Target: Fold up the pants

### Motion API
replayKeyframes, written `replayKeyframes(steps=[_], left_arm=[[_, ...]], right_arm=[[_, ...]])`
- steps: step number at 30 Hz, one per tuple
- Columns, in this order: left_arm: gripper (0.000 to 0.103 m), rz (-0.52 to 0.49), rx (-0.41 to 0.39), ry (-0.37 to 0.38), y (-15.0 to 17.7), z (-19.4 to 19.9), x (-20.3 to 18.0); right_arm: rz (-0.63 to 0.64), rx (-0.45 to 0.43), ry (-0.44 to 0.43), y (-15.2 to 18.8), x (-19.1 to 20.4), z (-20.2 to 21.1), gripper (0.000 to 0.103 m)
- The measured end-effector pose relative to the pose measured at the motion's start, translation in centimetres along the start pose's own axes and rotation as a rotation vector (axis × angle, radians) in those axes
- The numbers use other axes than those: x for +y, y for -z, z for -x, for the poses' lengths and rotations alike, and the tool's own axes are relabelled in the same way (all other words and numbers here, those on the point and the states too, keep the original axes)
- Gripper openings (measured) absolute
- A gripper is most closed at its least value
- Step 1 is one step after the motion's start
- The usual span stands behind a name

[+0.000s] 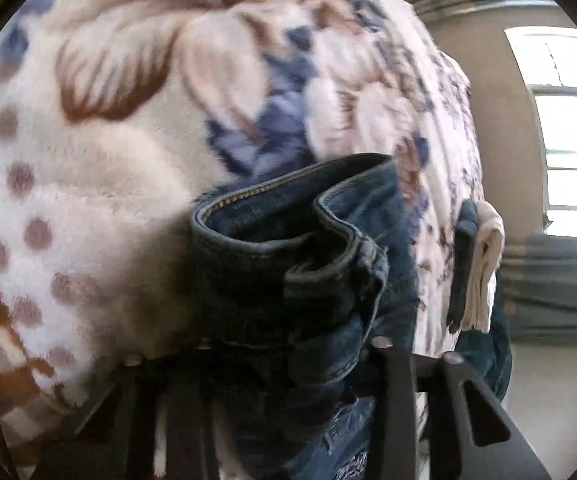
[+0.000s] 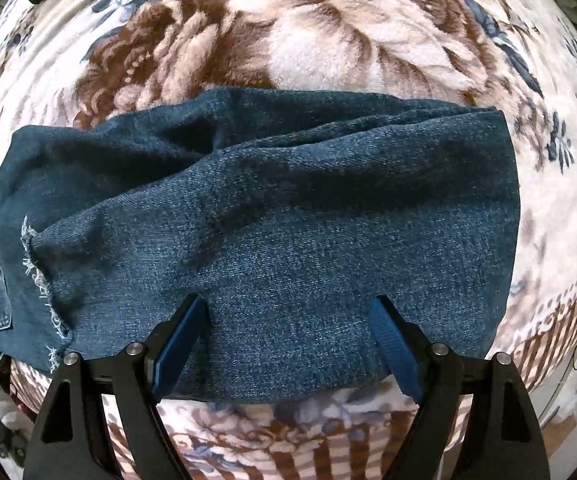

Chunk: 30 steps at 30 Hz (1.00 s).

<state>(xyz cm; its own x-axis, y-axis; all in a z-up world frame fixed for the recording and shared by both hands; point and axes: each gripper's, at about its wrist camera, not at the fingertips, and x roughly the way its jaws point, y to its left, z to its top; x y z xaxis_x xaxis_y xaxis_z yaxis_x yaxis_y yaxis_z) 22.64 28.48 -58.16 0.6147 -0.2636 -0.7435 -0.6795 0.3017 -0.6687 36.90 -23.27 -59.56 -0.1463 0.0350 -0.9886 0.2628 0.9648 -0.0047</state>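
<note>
Dark blue denim pants [image 2: 272, 216] lie across a floral fleece blanket [image 2: 320, 28], folded, with a frayed hem and a back pocket at the left. My right gripper [image 2: 288, 316] is open, its blue-padded fingers [image 2: 180, 340] spread over the near edge of the denim, holding nothing. In the left wrist view, my left gripper [image 1: 288, 344] is shut on a bunched waistband part of the pants [image 1: 288, 248], lifted above the blanket [image 1: 100, 160]. Its fingertips are hidden by the denim.
A bright window [image 1: 568, 132] and a beige wall are at the right of the left view. A white cloth object [image 1: 484, 268] hangs by the blanket's edge. The blanket's striped border [image 2: 560, 320] marks the bed's near edge.
</note>
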Motion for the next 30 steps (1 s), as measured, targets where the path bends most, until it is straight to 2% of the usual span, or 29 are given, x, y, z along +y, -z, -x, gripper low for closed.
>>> replayKeyframes(steps=[3, 7, 10, 15, 18, 20, 22, 23, 27, 28, 30], left_arm=[[0.026, -0.072, -0.016, 0.003, 0.3, 0.9, -2.5], [0.023, -0.352, -0.053, -0.017, 2.9, 3.6, -8.8], [0.022, -0.48, -0.046, 0.015, 5.8, 5.2, -12.6], [0.021, -0.681, 0.027, 0.096, 13.1, 5.7, -19.6], [0.021, -0.774, 0.103, 0.136, 18.3, 4.0, -22.9], [0.021, -0.837, 0.153, 0.138, 22.6, 2.2, -24.4], [0.021, -0.893, 0.198, 0.142, 26.1, 0.5, -25.2], [0.021, -0.93, 0.232, 0.125, 28.9, -1.1, -25.6], [0.021, -1.033, 0.351, 0.041, 36.4, -6.8, -25.3], [0.021, -1.065, 0.386, -0.009, 38.5, -8.7, -24.7], [0.022, -1.087, 0.426, -0.108, 40.5, -11.5, -23.5]], right_arm=[[0.004, 0.001, -0.001, -1.0, 1.5, -0.6, 0.087], [0.007, -0.006, -0.015, -0.9, 1.6, -1.6, 0.087], [0.006, -0.026, -0.043, 0.4, 0.4, -1.1, 0.087], [-0.061, -0.057, -0.173, 2.0, -2.8, 0.4, 0.087], [-0.139, -0.069, -0.256, 3.3, -6.2, 1.2, 0.087], [-0.192, -0.078, -0.292, 4.5, -8.8, 1.5, 0.086], [-0.254, -0.094, -0.294, 5.8, -12.1, 1.9, 0.086], [-0.279, -0.102, -0.289, 6.4, -13.8, 1.8, 0.086], [-0.364, -0.1, -0.245, 7.8, -20.1, 0.5, 0.087], [-0.384, -0.099, -0.239, 8.2, -21.3, 0.2, 0.087], [-0.419, -0.089, -0.218, 8.3, -24.3, -0.2, 0.087]])
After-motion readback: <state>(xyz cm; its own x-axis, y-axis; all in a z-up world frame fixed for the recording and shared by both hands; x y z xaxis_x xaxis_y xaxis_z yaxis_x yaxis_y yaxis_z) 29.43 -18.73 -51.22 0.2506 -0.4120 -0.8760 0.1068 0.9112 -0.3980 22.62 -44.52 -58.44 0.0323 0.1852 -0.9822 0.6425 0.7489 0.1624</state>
